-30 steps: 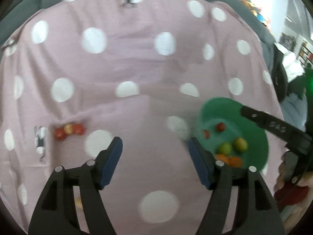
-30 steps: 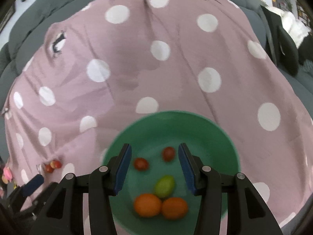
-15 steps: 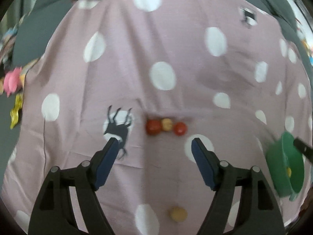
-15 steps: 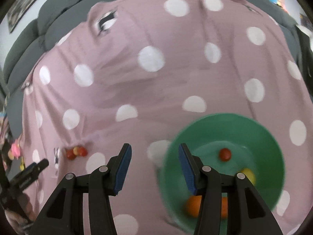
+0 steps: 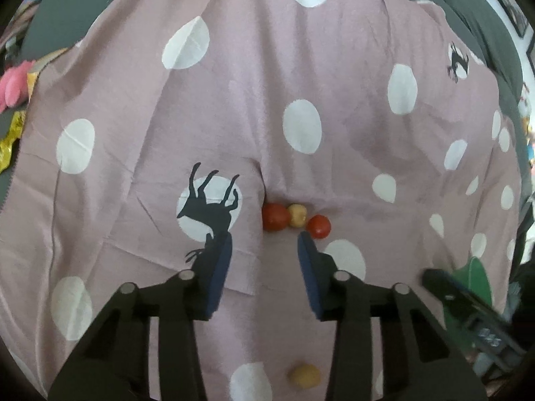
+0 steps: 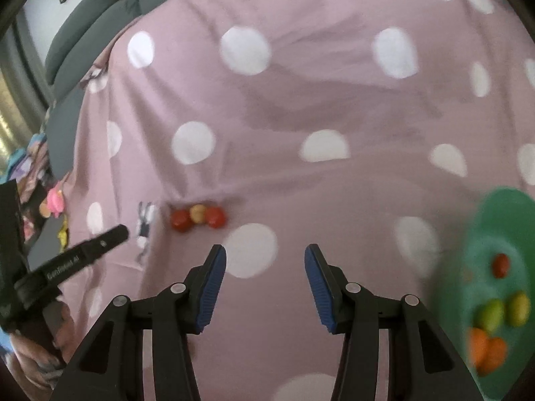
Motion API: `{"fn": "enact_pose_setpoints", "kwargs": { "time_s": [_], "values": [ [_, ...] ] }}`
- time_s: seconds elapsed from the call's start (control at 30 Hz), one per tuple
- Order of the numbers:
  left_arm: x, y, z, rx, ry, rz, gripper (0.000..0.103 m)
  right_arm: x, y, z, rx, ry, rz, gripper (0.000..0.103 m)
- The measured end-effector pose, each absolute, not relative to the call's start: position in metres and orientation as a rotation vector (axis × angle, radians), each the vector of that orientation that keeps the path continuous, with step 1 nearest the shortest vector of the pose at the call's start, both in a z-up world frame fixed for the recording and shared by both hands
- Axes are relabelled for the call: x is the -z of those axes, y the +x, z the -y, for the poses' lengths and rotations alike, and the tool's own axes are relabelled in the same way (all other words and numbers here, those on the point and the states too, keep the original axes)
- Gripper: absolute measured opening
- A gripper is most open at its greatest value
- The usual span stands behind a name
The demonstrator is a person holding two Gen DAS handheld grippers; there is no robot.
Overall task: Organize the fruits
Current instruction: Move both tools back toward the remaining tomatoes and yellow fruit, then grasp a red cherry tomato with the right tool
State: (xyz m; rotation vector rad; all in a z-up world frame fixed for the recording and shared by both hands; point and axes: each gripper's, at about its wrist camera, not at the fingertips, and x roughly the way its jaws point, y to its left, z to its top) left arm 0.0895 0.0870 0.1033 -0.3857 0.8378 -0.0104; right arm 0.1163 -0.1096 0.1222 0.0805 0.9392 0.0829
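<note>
Three small fruits lie in a row on the pink polka-dot cloth: a red one (image 5: pixel 275 217), a yellow one (image 5: pixel 297 215) and a red one (image 5: pixel 318 227). My left gripper (image 5: pixel 264 257) is open and empty just short of them. Another yellow fruit (image 5: pixel 304 375) lies below it, between its arms. The row also shows in the right wrist view (image 6: pixel 198 217). My right gripper (image 6: pixel 264 260) is open and empty over the cloth, to the right of that row. A green bowl (image 6: pixel 491 220) at the right edge holds several red, green and orange fruits.
The cloth covers a grey sofa (image 6: pixel 90 30). Toys and clutter (image 5: pixel 13 80) lie off the cloth's left edge. The bowl's rim (image 5: pixel 474 277) shows at the left view's lower right, behind the other gripper. A black deer print (image 5: pixel 209 212) marks the cloth.
Both grippers have swung left from the green bowl toward the row of three fruits. The left gripper has come closer to the row and its jaws have narrowed.
</note>
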Motion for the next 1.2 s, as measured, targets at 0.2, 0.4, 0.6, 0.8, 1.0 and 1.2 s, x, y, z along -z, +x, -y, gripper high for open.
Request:
{"fn": "enact_pose_setpoints", "kwargs": {
  "time_s": [0.2, 0.4, 0.6, 0.8, 1.0, 1.2],
  "values": [
    [-0.101, 0.101, -0.094, 0.018, -0.426, -0.831, 0.029, -0.082, 0.165, 0.082, -0.134, 0.141, -1.046, 0.031],
    [-0.097, 0.117, -0.095, 0.038, -0.449, -0.865, 0.029, -0.059, 0.2, 0.072, -0.085, 0.158, -1.083, 0.031],
    [-0.092, 0.132, -0.092, 0.083, -0.486, -0.906, 0.029, -0.051, 0.205, 0.063, -0.105, 0.145, -1.09, 0.031],
    [-0.087, 0.142, -0.082, 0.092, -0.472, -0.931, 0.029, -0.041, 0.204, 0.061, -0.167, 0.201, -1.133, 0.031],
    [-0.083, 0.152, -0.077, 0.08, -0.455, -0.952, 0.029, -0.037, 0.202, 0.067, -0.171, 0.221, -1.112, 0.031],
    [-0.074, 0.173, -0.056, 0.072, -0.422, -0.994, 0.029, -0.049, 0.198, 0.089, -0.139, 0.239, -1.082, 0.031]
  ]
}}
